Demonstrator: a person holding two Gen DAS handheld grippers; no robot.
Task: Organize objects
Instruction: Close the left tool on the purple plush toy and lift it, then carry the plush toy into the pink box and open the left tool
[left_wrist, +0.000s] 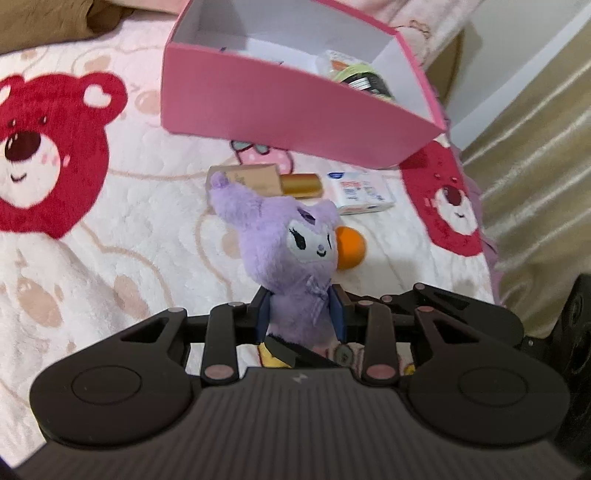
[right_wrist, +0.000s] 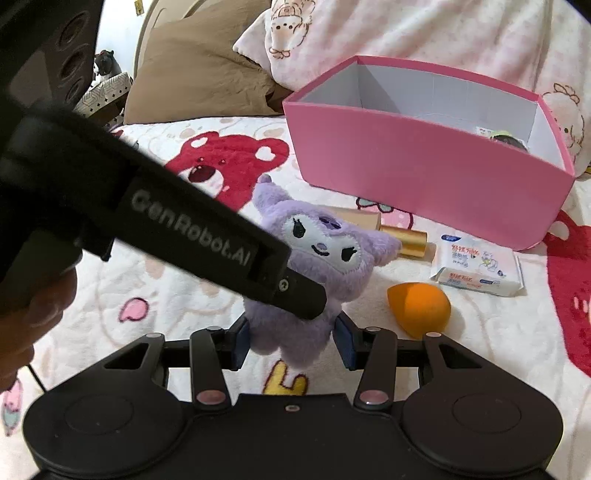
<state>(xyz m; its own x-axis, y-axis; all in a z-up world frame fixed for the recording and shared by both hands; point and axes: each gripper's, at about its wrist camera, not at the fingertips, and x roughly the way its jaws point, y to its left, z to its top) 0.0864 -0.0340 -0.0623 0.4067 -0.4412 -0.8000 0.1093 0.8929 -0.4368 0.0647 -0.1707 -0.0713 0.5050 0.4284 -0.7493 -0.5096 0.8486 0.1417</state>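
Left wrist view — left gripper (left_wrist: 301, 317) pinches the fluffy purple plush doll (left_wrist: 295, 258) at its body, held upright above the bear-print white blanket (left_wrist: 129, 206). Open pink cardboard box (left_wrist: 280, 107) beyond; orange teardrop sponge (left_wrist: 349, 248) behind the doll.

Right wrist view — right gripper (right_wrist: 293, 345) spread, pads flanking the doll's lower body.

- Black left gripper (left_wrist: 301, 317), blue pads (left_wrist: 261, 317), pinkish round rivets.
- Black right gripper (right_wrist: 293, 341), same blue pads (right_wrist: 240, 343).
- White "GenRobot.AI" lettering, one screw, bare-skinned hand (right_wrist: 33, 317).
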